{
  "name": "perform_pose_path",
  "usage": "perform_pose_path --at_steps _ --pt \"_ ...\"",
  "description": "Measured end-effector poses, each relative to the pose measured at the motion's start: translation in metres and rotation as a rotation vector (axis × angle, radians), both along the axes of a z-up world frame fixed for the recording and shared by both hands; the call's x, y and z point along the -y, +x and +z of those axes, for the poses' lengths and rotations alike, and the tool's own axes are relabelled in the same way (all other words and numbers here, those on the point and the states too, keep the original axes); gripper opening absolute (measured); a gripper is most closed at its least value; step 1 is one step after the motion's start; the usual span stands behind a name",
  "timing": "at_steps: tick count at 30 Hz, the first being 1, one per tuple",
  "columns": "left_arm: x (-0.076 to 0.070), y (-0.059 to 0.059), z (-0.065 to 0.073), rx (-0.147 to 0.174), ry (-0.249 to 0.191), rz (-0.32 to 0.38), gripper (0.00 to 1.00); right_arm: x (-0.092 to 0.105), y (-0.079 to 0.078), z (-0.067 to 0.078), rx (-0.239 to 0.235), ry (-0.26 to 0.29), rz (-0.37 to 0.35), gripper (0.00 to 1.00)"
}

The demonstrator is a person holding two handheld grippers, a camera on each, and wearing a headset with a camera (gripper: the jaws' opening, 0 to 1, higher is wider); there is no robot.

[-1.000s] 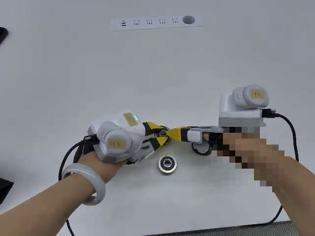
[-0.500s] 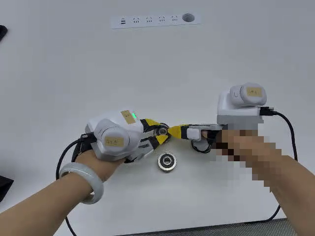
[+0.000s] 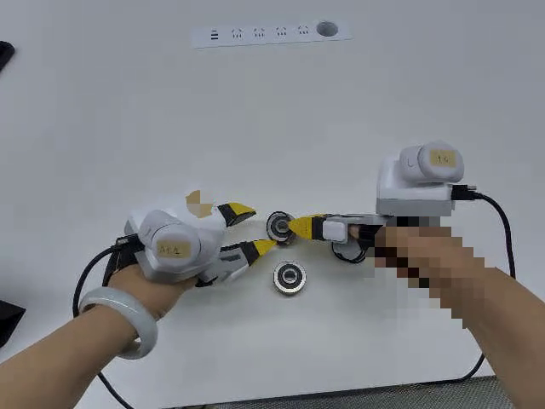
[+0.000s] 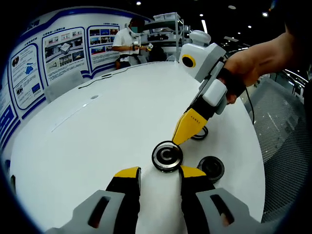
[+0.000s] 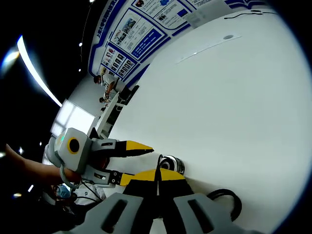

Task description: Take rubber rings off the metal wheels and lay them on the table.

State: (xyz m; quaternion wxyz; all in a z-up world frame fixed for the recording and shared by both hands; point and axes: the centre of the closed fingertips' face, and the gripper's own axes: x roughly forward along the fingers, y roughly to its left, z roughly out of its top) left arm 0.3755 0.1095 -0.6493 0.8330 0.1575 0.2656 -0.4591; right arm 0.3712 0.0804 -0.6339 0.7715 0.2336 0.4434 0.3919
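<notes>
While the right gripper [image 3: 294, 227] pinches shut on what seems the ring [image 4: 154, 157] of one wheel [image 3: 278, 227], the left gripper [image 3: 255, 227] gapes wide just beside it, likely to brace it; another wheel [image 3: 289, 279] lies near on the table [image 3: 255, 111]

Left claw [image 4: 161, 173] spread wide before a wheel [image 4: 167, 156] on the worktop [image 4: 97, 136]; right claw [image 4: 185, 128], pinched together, touches its rim.
</notes>
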Motion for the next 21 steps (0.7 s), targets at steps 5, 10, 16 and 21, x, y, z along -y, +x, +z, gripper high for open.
perform_pose_path --at_steps 5,10,16,21 --pt "-0.006 -0.002 0.001 0.0 0.003 0.01 0.36 -0.001 -0.003 0.007 0.001 0.026 -0.009 0.02" --pt "-0.014 -0.003 0.001 0.001 0.001 0.026 0.39 0.003 -0.004 0.014 0.001 0.062 -0.034 0.02" --pt "-0.021 -0.005 0.001 0.0 0.003 0.042 0.42 0.011 -0.011 0.019 -0.001 0.081 -0.065 0.02" --pt "-0.024 -0.007 0.0 -0.004 0.006 0.045 0.42 0.027 -0.014 0.016 -0.016 0.091 -0.116 0.02"
